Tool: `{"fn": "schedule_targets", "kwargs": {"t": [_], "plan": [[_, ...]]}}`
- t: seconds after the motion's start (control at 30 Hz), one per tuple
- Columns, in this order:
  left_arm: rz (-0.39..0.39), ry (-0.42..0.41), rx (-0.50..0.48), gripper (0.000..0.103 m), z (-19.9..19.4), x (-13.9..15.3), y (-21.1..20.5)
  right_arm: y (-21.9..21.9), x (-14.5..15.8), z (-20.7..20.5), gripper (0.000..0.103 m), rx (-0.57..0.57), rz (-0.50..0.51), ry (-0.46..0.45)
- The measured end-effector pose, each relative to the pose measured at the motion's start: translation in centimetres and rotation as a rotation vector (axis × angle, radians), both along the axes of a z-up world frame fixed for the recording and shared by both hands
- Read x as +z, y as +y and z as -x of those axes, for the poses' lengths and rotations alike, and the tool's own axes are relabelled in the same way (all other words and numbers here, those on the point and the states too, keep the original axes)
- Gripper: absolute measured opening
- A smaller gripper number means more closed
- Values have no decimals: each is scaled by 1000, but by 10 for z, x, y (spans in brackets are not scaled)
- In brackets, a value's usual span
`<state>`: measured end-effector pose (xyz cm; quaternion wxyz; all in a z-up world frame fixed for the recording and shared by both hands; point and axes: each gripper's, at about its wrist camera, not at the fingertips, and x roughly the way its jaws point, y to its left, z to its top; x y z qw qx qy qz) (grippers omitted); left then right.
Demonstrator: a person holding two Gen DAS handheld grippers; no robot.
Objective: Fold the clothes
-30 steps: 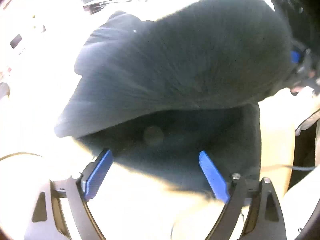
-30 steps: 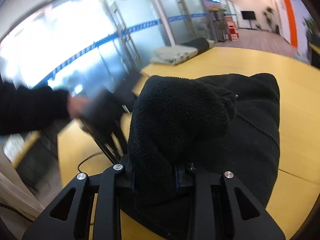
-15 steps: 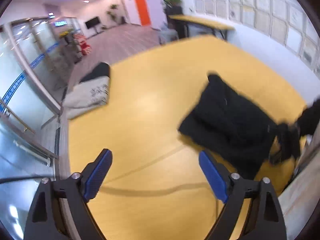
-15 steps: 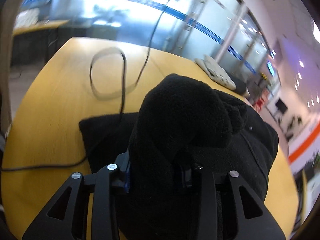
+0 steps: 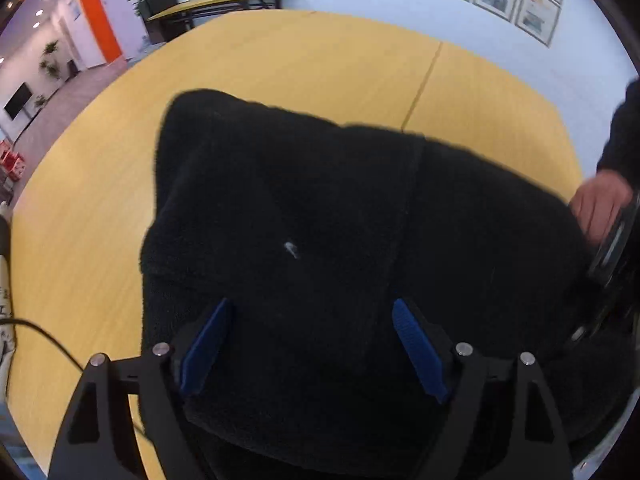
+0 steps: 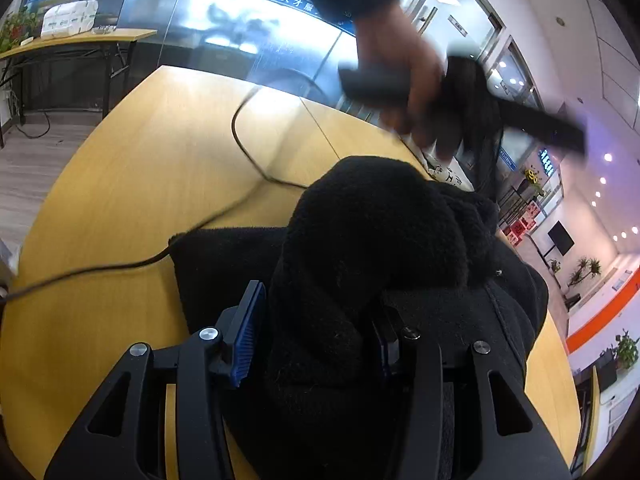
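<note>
Two blue pads stand wide apart on the left gripper (image 5: 306,346) in the left wrist view, with nothing pinched between them. Directly ahead of and beneath its fingers lies the black fleece garment (image 5: 320,220), spread on the yellow table (image 5: 300,64); its long axis runs across the jaws, from the rounded edge ahead-left to the far right side, where the person's right hand (image 5: 600,204) works at its end. A seam runs away from the pads, slightly right of centre, and a small white fleck (image 5: 290,248) sits just ahead of them. A thin black cable (image 5: 44,336) trails off to the left, clear of the cloth. By my reading, this gripper is nearer the garment's middle and left edge, so a grasp there needs only a short drop.

From the right wrist view, the right gripper (image 6: 316,336) has its jaws fairly narrow, with a thick bunched fold of the same fleece filling the gap; its left pad (image 6: 246,340) looks a little off the cloth, so whether the grip is firm I cannot tell. The rest of the garment lies flat below and ahead-right. Ahead and above, the blurred left hand (image 6: 400,72) holds its tool, and the cable (image 6: 248,148) loops across the table ahead-left, which could snag a sweep in that direction.
</note>
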<state>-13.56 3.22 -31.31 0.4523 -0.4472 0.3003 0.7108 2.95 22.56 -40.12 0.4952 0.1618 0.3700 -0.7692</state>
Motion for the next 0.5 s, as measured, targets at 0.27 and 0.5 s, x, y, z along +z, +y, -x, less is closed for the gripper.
{"fn": "schedule_targets", "kwargs": {"t": [0.27,0.5], "plan": [[-1,-19,0,87,12,-11,4,60,88,79,49,-84,302,-702],[-16,-27,24,88,18,-19,12,-4,51,131,42,-26,286,-931]]}}
